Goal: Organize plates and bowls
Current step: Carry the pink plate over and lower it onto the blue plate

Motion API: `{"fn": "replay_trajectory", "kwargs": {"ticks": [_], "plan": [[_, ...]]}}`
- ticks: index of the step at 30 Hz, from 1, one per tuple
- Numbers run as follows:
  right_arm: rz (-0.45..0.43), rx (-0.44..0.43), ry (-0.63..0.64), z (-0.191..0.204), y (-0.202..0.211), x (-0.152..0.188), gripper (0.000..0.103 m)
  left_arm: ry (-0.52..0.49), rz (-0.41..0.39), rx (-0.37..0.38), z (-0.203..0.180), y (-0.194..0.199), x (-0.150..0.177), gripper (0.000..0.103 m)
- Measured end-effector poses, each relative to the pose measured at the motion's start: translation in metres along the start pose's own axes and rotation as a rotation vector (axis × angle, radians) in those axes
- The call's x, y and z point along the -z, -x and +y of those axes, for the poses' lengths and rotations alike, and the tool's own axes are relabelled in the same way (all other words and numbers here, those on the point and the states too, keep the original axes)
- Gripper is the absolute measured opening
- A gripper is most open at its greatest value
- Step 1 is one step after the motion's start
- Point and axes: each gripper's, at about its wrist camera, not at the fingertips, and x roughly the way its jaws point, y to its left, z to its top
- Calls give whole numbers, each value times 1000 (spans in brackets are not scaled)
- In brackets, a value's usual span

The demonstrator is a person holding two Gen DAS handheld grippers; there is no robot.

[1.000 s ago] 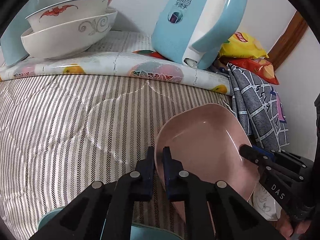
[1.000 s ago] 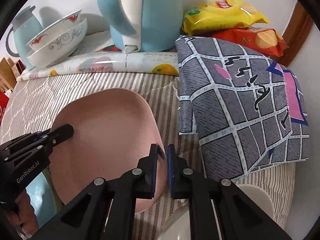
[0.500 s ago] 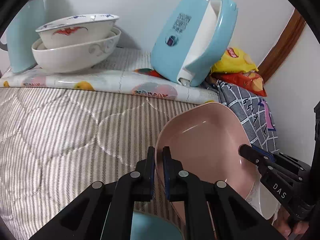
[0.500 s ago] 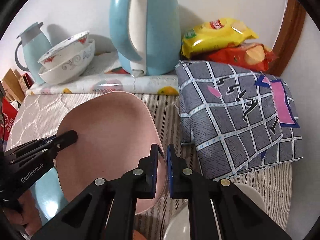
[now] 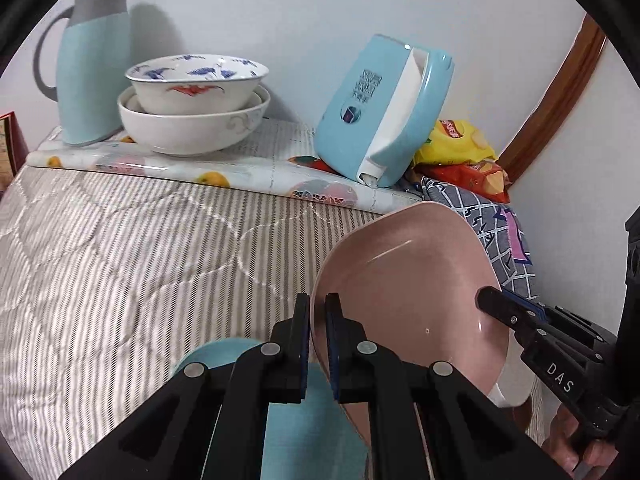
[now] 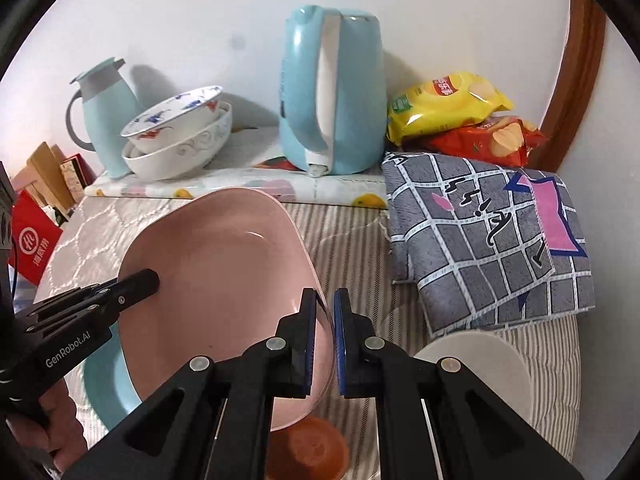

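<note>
Step in hand: carrying pink plate (image 6: 224, 272), mid-frame, lifted clear above striped quilt. Left tool (image 5: 317, 312) pinching one rim, right tool (image 6: 325, 308) pinching opposite rim. Next, probably: lower level onto blue plate (image 6: 102, 384) lower left, both tools letting go together.

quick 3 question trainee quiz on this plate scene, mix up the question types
1. True or false: both tongs, left and right, grip the pink plate on opposite rims.
2. Multiple choice: the stacked white bowls stand next to A) chip bags B) the light blue thermos jug C) the checked cloth.
3. Fill in: under the lifted plate, on the striped cover, lies a light ____ plate.

Key: 1 true; 2 B; 3 blue
</note>
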Motion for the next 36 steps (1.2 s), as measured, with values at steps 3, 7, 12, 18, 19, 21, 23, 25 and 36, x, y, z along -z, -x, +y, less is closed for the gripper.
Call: {"fn": "replay_trajectory", "kwargs": {"ticks": [3, 7, 12, 18, 19, 21, 23, 25, 36], "plan": [[-16, -5, 6, 9, 13, 7, 9, 4, -15, -9, 4, 17, 7, 8], [-27, -21, 21, 24, 28, 16, 9, 28, -29, -16, 15, 38, 20, 8], [-32, -42, 43, 41, 37, 27, 9, 47, -40, -31, 27, 55, 34, 8], [-34, -58, 78, 60, 41, 38, 9, 77, -48, -48, 43, 70, 49, 8], [-32, -60, 82, 63, 41, 40, 9, 82, -47, -49, 45, 70, 51, 8], [-28, -63, 90, 67, 40, 42, 9, 92, -47, -52, 51, 71, 55, 8], [-23, -60, 107, 72, 37, 45, 9, 103, -41, -54, 55, 69, 60, 8], [-11, -57, 118, 75, 32, 47, 9, 112, -33, -54, 59, 67, 64, 8], [43, -62, 157, 85, 2, 53, 10, 154, 13, -67, 75, 43, 80, 8]]}}
